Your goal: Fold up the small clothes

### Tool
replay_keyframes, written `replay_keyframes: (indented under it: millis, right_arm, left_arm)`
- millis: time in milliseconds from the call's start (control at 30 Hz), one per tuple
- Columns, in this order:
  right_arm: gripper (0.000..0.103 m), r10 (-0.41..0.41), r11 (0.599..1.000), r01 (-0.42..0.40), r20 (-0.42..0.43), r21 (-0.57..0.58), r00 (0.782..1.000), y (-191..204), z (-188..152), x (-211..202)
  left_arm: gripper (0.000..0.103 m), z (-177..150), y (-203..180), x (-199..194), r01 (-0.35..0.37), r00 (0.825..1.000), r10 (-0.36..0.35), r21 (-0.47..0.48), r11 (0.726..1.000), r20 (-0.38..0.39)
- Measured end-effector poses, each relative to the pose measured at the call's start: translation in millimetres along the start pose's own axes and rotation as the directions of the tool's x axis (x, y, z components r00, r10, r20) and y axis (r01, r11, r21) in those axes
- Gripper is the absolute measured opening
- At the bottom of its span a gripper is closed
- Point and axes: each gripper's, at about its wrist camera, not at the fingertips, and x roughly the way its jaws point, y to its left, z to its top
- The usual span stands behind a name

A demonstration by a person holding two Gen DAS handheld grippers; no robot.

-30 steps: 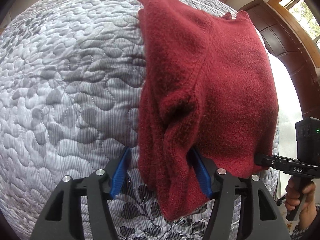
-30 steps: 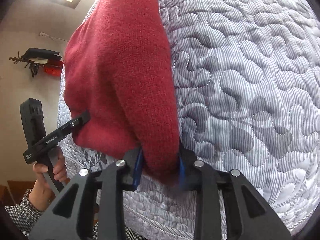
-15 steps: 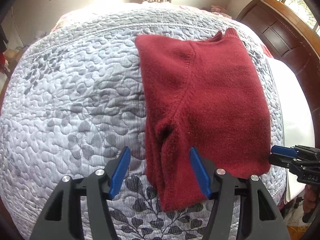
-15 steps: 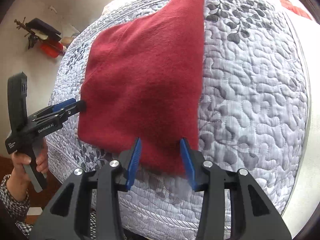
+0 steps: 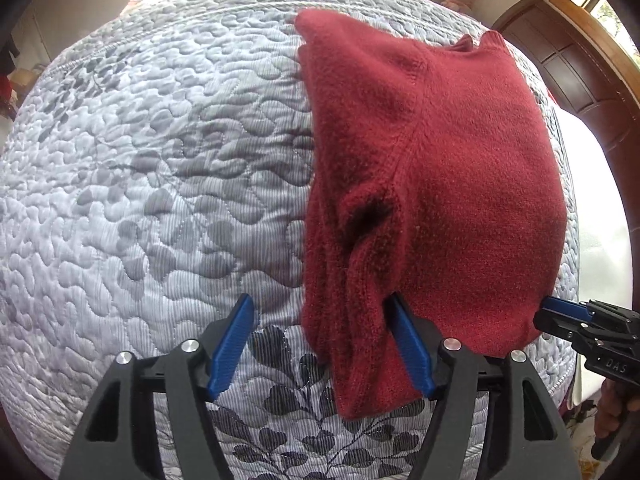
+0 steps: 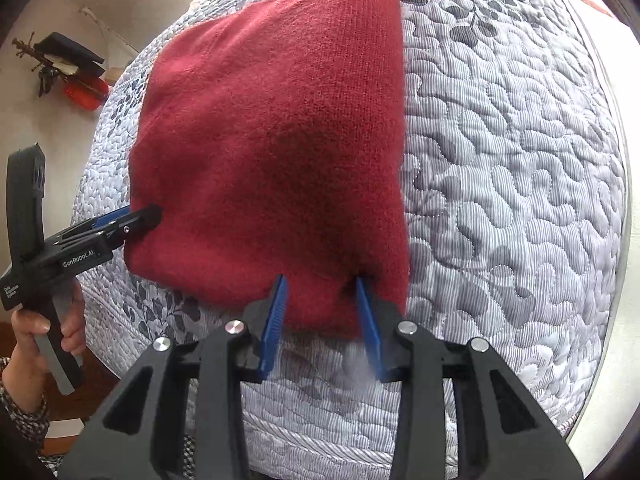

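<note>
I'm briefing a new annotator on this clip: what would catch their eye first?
The dark red sweater, folded lengthwise, lies on the grey quilted bedspread toward its right side. Both blue-padded tongs stand open at its near hem: the left tongs straddle the bunched sleeve end, the right tongs the opposite corner.

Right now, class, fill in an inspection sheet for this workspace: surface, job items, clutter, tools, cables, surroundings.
Surface: grey quilt with leaf print, covering a bed.
Job items: red sweater, folded, lying on the quilt.
Clutter: nothing seen on the quilt.
Tools: left tool open, straddling the sweater's near left edge; right tool open at its near right corner.
Cables: nothing seen.
Surroundings: dark wooden headboard; red item by the wall.
</note>
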Motion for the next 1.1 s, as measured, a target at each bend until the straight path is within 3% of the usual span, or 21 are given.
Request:
replay_keyframes:
  millis: [67,133,167,233,300,367,400,700,867,1100]
  right_arm:
    - [0.035,-0.002,1.0,0.002,0.01,0.009,1.0,-1,0,-8]
    - [0.045,-0.032,0.999,0.032,0.028,0.008,0.999,2,0,-18]
    - [0.055,-0.06,0.998,0.06,0.041,0.005,0.997,4,-1,-23]
    - [0.06,-0.096,0.995,0.097,0.065,-0.008,0.993,9,-3,-34]
    - [0.082,-0.127,0.992,0.127,0.073,-0.004,0.989,13,-4,-42]
    - [0.085,-0.143,0.989,0.145,0.088,-0.015,0.986,19,-7,-52]
    - [0.092,-0.151,0.988,0.154,0.094,-0.02,0.984,22,-9,-56]
    - [0.099,-0.17,0.985,0.171,0.116,0.005,0.979,31,-20,-90]
    - [0.099,-0.137,0.99,0.139,0.125,-0.002,0.983,41,-29,-106]
    - [0.099,-0.149,0.988,0.154,0.15,-0.021,0.977,59,-37,-128]
  left_arm:
    - [0.073,2,2,-10,-0.014,1.0,0.014,0.005,1.0,0.003]
    - [0.083,2,5,-21,-0.014,1.0,0.014,-0.01,1.0,0.012]
    - [0.086,1,6,-27,-0.015,1.0,0.016,-0.019,1.0,0.02]
    - [0.094,-1,6,-41,-0.038,0.999,0.039,-0.029,0.999,0.037]
    - [0.096,-3,1,-53,-0.062,0.997,0.063,-0.021,0.998,0.041]
    - [0.098,-7,-1,-63,-0.086,0.995,0.087,-0.012,0.996,0.041]
    - [0.098,-9,-2,-66,-0.097,0.994,0.098,-0.012,0.995,0.039]
    - [0.099,-33,-11,-100,-0.099,0.994,0.101,-0.043,0.994,0.044]
    - [0.099,-39,-14,-121,-0.107,0.992,0.11,-0.046,0.993,0.066]
    - [0.099,-46,-23,-153,-0.106,0.988,0.11,-0.045,0.993,0.107]
